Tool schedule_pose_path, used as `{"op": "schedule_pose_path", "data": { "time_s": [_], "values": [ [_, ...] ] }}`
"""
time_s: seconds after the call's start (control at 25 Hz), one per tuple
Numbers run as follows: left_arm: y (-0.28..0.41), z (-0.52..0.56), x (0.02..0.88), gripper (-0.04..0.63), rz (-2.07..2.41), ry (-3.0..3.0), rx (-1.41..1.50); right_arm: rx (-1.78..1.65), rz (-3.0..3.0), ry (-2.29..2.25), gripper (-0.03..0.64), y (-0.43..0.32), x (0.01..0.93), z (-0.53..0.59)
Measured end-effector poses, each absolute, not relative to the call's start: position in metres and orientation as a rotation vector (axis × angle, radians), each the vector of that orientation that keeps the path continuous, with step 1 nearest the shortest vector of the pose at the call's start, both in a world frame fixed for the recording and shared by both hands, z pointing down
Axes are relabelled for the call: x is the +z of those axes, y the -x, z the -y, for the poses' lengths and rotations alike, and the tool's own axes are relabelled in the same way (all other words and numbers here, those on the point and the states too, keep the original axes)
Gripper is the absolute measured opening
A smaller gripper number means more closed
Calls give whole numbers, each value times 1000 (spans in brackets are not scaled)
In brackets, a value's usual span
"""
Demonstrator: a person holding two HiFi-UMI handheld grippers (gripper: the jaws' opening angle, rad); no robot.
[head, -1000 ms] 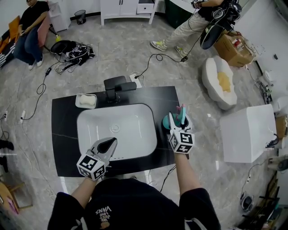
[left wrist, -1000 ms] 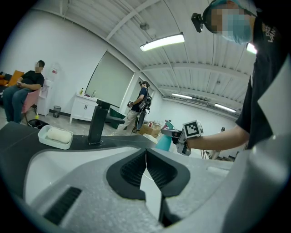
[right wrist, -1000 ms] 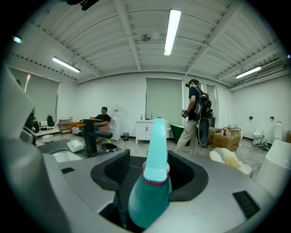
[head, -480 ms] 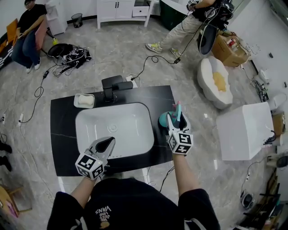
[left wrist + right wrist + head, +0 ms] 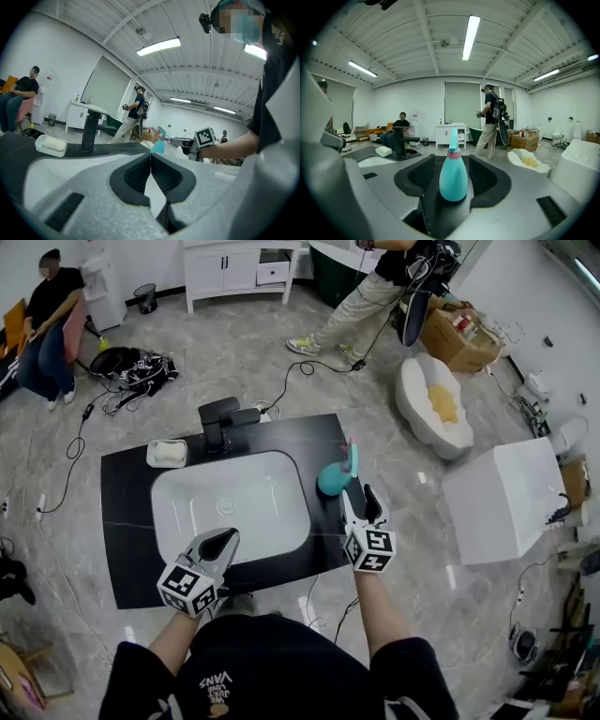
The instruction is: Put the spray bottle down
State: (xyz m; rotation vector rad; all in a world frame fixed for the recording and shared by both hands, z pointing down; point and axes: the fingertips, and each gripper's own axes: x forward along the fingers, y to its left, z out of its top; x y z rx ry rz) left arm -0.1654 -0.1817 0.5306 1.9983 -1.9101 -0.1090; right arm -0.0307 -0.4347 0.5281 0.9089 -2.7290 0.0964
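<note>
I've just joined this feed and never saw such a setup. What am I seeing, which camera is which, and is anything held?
No robot: a person holds a two-jaw gripper in each hand. The head view looks down from their head; each gripper view looks along its own jaws. Below: a black counter with white sink, faucet and soap dish. The teal spray bottle stands upright on it, right of the sink. The right gripper is just short of it, jaws wide though they just closed slightly, gripping nothing. The left gripper is shut and empty, near the sink's front edge.
</note>
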Motion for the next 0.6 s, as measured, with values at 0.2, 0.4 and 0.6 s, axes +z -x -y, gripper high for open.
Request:
{"op": "schedule_pose_path", "data": {
  "time_s": [0.2,0.4,0.6],
  "values": [
    [145,179,523,20,1889,-2032,-105,108,2730,-915,164,2,524,411],
    [121,176,520,20,1864,-2064,-98,122,2750,-913,84,-26,519,383],
    [94,171,516,20,1843,-2093,-93,140,2777,-906,5,-53,514,357]
  ]
}}
